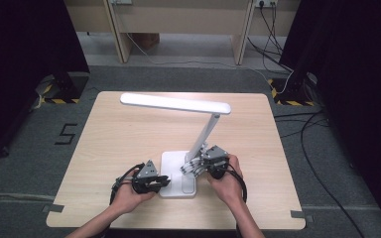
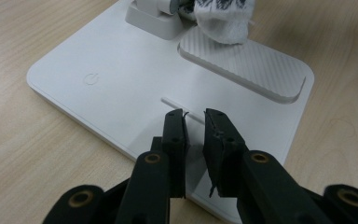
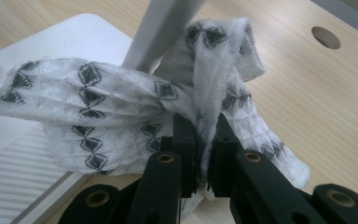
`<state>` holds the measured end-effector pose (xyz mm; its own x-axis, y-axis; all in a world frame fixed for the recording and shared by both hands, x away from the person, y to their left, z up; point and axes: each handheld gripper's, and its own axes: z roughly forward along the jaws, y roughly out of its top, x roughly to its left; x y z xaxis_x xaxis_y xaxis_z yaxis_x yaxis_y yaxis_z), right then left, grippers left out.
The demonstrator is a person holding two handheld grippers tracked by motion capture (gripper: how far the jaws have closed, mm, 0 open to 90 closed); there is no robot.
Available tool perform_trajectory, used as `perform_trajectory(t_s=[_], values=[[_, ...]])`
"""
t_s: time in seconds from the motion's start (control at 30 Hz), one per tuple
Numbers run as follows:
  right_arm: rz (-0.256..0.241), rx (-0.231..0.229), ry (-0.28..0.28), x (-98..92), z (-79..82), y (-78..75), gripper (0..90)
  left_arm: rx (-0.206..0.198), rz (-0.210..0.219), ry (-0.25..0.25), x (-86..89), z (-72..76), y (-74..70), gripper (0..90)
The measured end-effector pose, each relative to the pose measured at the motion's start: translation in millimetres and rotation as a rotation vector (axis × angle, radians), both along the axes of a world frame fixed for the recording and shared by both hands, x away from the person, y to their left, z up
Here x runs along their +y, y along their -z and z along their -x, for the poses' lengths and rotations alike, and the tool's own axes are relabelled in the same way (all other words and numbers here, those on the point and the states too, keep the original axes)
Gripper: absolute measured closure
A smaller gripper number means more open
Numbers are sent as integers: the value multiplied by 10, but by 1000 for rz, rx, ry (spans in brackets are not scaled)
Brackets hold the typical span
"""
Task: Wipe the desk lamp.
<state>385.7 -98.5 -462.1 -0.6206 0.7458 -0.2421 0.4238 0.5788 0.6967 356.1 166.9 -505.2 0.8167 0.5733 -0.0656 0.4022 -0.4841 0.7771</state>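
White woven cloth with black diamond marks (image 3: pixel 121 107): bunched, pinched in the right gripper (image 3: pixel 204 135), jaws clenched on a fold of it. Cloth pressed against the lower end of the slanted white lamp arm (image 3: pixel 161 28), just above the base. In the high view the cloth (image 1: pixel 192 166) sits at the foot of the arm, over the right part of the base.

White plastic desk lamp (image 1: pixel 178 104): flat square base (image 1: pixel 171 171) near the front middle of the table, arm leaning up and right, long flat head lit and lying level over the table's middle. Base carries a power symbol (image 2: pixel 90 79) on its smooth part and a ribbed raised pad (image 2: pixel 247 65) beside the hinge block.

Left gripper (image 2: pixel 194 122): low over the near edge of the base, tips resting at or just above its surface near a thin slot (image 2: pixel 177 103). Jaws drawn nearly together, narrow gap, nothing between them. Left hand (image 1: pixel 129 196) and right hand (image 1: pixel 228 183) both at the front edge.

Light wooden table (image 1: pixel 119 134), rounded corners, a round hole (image 3: pixel 325 37) in the top. Grey carpet floor (image 1: pixel 25 148) around it, black cables (image 1: pixel 312 124) to the right.
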Motion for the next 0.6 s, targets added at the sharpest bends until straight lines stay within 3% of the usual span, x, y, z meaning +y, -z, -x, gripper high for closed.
perform_trajectory(t_s=[0.27, 0.6], values=[[9, 32, -15, 68, 16, 74, 846, -2, -1, 0, 0, 0, 0, 779], [4, 21, -19, 83, 0, 117, 846, 1, 0, 1, -4, -2, -2, 780]])
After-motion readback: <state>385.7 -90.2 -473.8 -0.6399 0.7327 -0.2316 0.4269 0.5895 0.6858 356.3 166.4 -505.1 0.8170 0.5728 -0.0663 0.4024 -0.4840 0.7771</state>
